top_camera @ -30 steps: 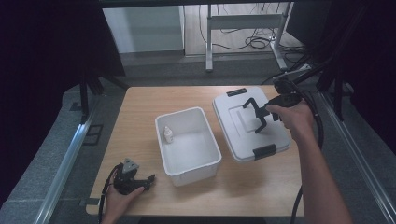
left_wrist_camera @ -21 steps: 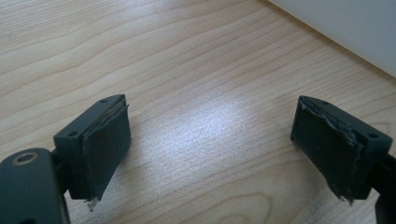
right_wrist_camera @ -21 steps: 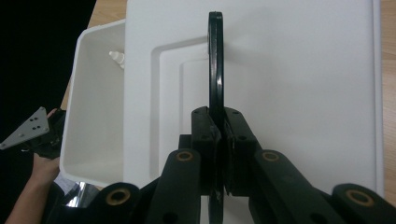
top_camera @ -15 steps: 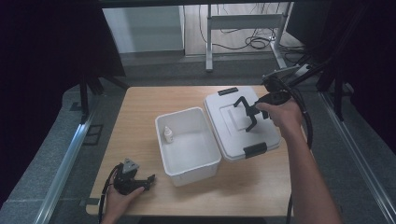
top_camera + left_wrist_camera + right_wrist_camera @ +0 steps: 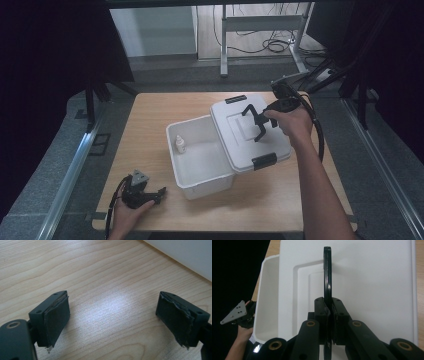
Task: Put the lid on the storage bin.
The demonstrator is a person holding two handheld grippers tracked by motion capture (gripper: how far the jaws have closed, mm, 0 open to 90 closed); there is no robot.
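— High view first: one white lid [image 5: 250, 132], rectangular, held up over the right part of one open white box [image 5: 200, 157], overlapping the box's right rim. Long axis running from the near right toward the far left, roughly parallel with the box's own length.

— Clips counted?

— Two black clips on the lid, one at the far short end [image 5: 235, 99], one at the near short end [image 5: 264, 161]. One black handle [image 5: 254, 121] standing up from the lid's middle.

— And inside the box?

— One small white bottle [image 5: 180, 145], upright, against the left wall. Box resting on one wooden table [image 5: 150, 115].

— Right gripper?

— Right gripper [image 5: 259, 124] clamped tight on that handle. From the right gripper view, pads [image 5: 322, 315] pressed against both sides of the thin black handle [image 5: 327, 277], handle edge-on and running straight up the middle of the lid [image 5: 372, 285]. Box interior [image 5: 268, 295] peeking out beyond the lid's left edge.

— Left one?

— Left gripper [image 5: 145, 192] down at the near left corner of the table, in the hand, well apart from the box. Left gripper view: jaws spread wide, holding nothing, bare wood [image 5: 100, 277] between the pads [image 5: 57, 315], a strip of the white box wall [image 5: 185, 255] at upper right.
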